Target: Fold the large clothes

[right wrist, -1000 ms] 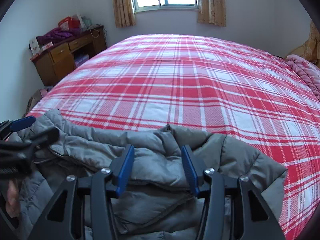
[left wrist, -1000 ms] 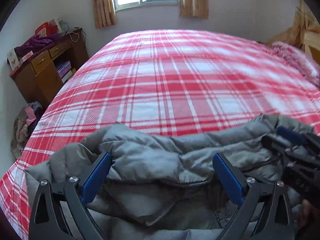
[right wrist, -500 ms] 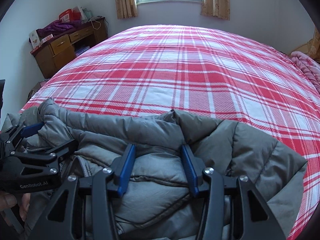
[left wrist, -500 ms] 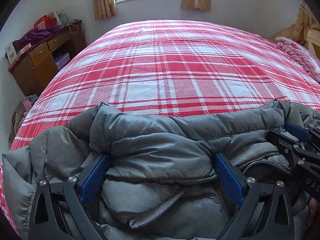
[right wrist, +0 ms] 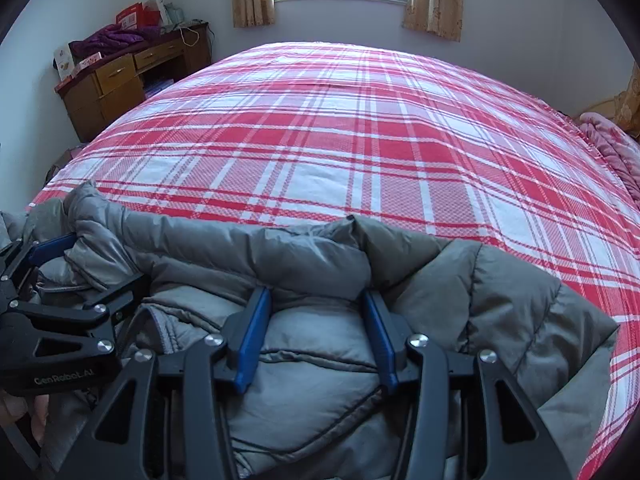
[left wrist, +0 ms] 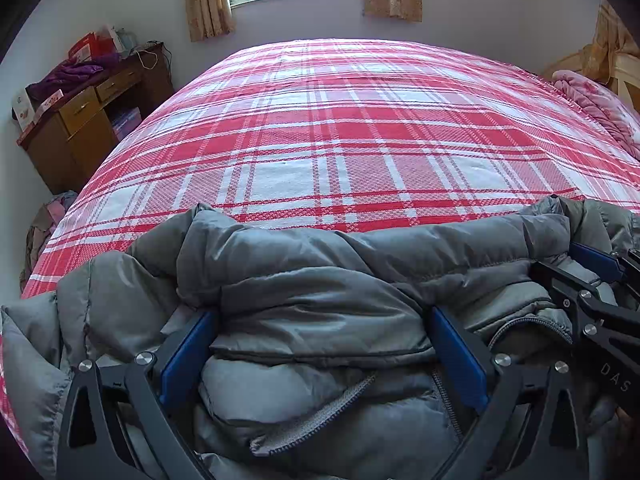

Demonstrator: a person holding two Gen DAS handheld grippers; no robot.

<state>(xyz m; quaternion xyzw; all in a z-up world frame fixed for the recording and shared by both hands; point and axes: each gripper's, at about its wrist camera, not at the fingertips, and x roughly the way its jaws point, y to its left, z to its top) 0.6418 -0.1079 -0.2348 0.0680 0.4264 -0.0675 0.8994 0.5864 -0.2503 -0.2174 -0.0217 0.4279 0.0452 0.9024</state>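
Note:
A grey puffer jacket point(left wrist: 300, 248) lies bunched along the near edge of the bed point(left wrist: 340, 140), zipper side up. My left gripper point(left wrist: 320, 316) holds a thick fold of it, and its blue pads point(left wrist: 188, 352) press in from both sides with the jaws wide apart. My right gripper point(right wrist: 316, 294) is shut on a narrower roll of the same jacket point(right wrist: 500, 300) near the collar. Each gripper shows in the other's view: the right gripper point(left wrist: 592, 276) at the right edge, the left gripper point(right wrist: 60, 264) at the left edge. Fabric hides the fingertips.
The red-and-white plaid sheet point(right wrist: 340, 140) stretches flat beyond the jacket to the window wall. A wooden desk point(left wrist: 80, 120) with clutter stands at the left wall, with clothes point(left wrist: 44, 224) on the floor beside it. A pink blanket point(left wrist: 592, 100) lies at the bed's right edge.
Both grippers have sunk toward the bed with the jacket in them. The jacket now rests lower and spreads wider across the near edge.

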